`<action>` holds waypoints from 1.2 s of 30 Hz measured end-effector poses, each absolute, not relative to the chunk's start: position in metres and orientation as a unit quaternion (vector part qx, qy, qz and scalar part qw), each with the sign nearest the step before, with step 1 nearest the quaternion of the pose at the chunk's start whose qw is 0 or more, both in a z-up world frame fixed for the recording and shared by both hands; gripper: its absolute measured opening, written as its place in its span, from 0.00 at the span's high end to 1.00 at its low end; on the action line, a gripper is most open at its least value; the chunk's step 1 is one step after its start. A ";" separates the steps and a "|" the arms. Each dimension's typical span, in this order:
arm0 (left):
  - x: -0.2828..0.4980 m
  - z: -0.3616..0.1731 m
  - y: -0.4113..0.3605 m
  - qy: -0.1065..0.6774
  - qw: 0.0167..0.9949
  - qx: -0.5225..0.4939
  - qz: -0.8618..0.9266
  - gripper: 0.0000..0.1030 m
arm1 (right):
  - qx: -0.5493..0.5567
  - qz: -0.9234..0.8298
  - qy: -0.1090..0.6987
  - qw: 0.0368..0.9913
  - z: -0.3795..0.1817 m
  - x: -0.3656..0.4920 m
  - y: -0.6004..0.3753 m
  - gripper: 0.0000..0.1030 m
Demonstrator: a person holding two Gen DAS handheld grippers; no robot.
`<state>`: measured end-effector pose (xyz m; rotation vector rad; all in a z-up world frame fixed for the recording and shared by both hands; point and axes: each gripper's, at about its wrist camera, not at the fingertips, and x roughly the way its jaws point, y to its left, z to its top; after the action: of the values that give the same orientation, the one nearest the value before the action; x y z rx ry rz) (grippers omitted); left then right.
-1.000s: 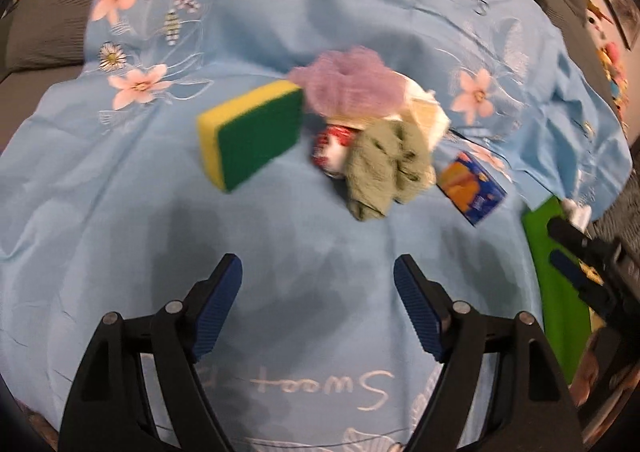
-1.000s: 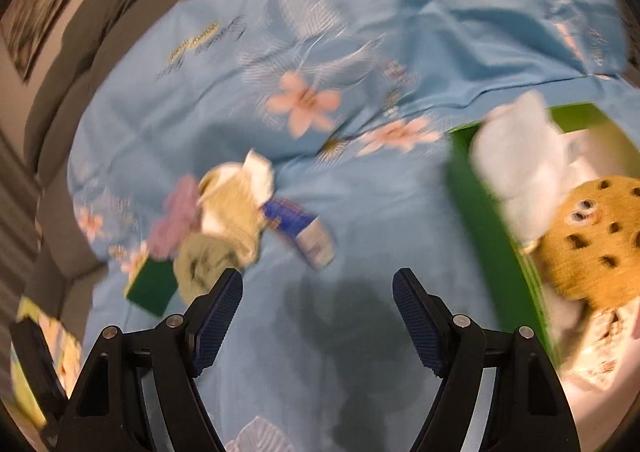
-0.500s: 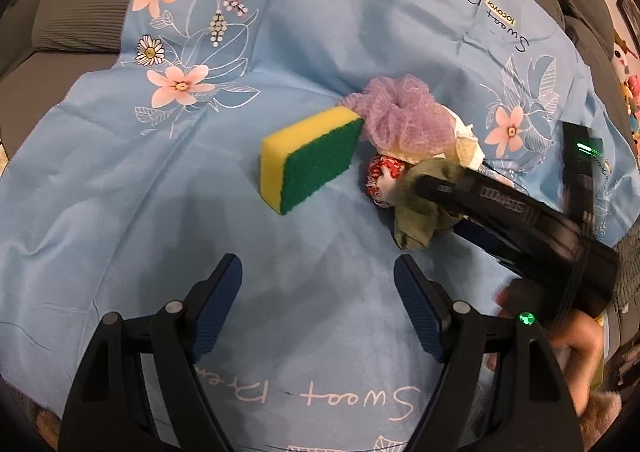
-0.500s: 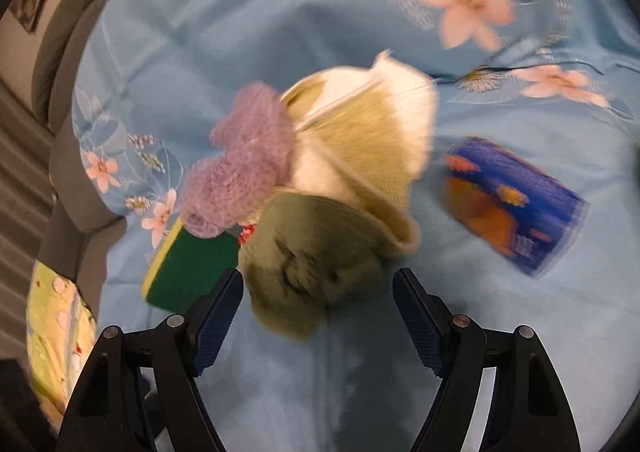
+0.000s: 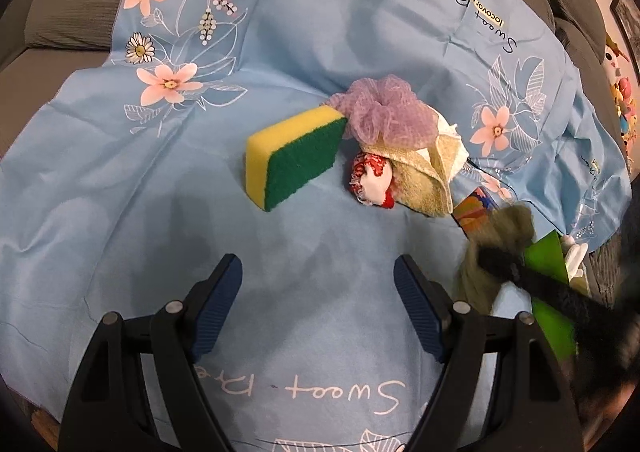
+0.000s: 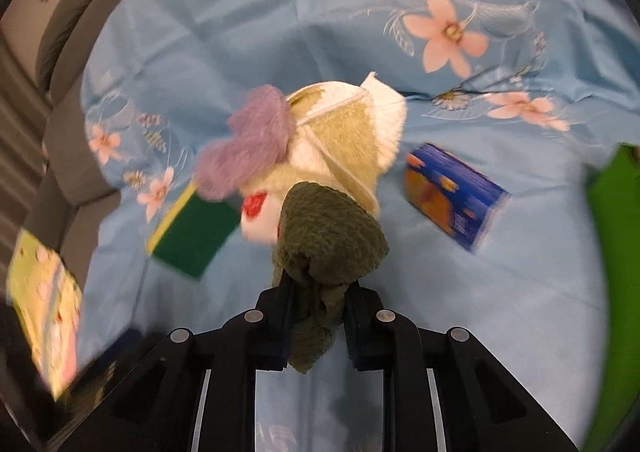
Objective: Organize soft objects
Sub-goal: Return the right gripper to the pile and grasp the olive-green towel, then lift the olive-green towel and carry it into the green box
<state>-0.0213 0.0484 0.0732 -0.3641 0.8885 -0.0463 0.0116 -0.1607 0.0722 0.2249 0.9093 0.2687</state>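
Observation:
A pile of soft things lies on the blue flowered sheet: a yellow-and-green sponge, a purple mesh puff, a red-and-white cloth ball and a beige towel. My right gripper is closing, its pads pressed on an olive green cloth that is bunched up between them. In the left wrist view that cloth hangs at the right, off the pile. My left gripper hovers open over bare sheet in front of the sponge, with nothing between its fingers.
A blue-and-orange packet lies on the sheet right of the pile. A bright green bin stands at the right edge. Grey sofa cushions border the sheet at the back and left. A yellow patterned item lies at the far left.
My right gripper came in over the pile, shut on the olive green cloth and carried it off to the right. The left gripper has stayed open and moved only a little.

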 end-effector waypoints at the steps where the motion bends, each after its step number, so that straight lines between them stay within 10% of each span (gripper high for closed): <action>1: -0.021 0.073 0.048 0.429 0.886 -0.176 -0.023 0.24 | 0.099 0.127 0.441 0.883 0.072 0.000 -0.164 0.78; 7: -0.019 0.064 0.039 0.447 0.875 -0.182 -0.041 0.25 | 0.093 0.112 0.485 0.862 0.035 -0.033 -0.180 0.76; 12: -0.021 0.058 0.024 0.454 0.874 -0.163 -0.058 0.24 | 0.117 0.118 0.485 0.859 0.027 -0.030 -0.183 0.26; 25: -0.036 0.056 -0.008 0.453 0.856 -0.181 -0.169 0.40 | 0.208 0.139 0.426 0.870 0.042 -0.043 -0.221 0.26; 36: -0.034 0.028 -0.054 0.476 0.837 -0.145 -0.228 0.81 | 0.241 0.155 0.463 0.839 0.002 -0.019 -0.210 0.64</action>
<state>-0.0343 -0.0544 0.0276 -0.3073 1.0080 -0.4815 -0.0195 -0.2103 0.0024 0.5107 0.9793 0.3275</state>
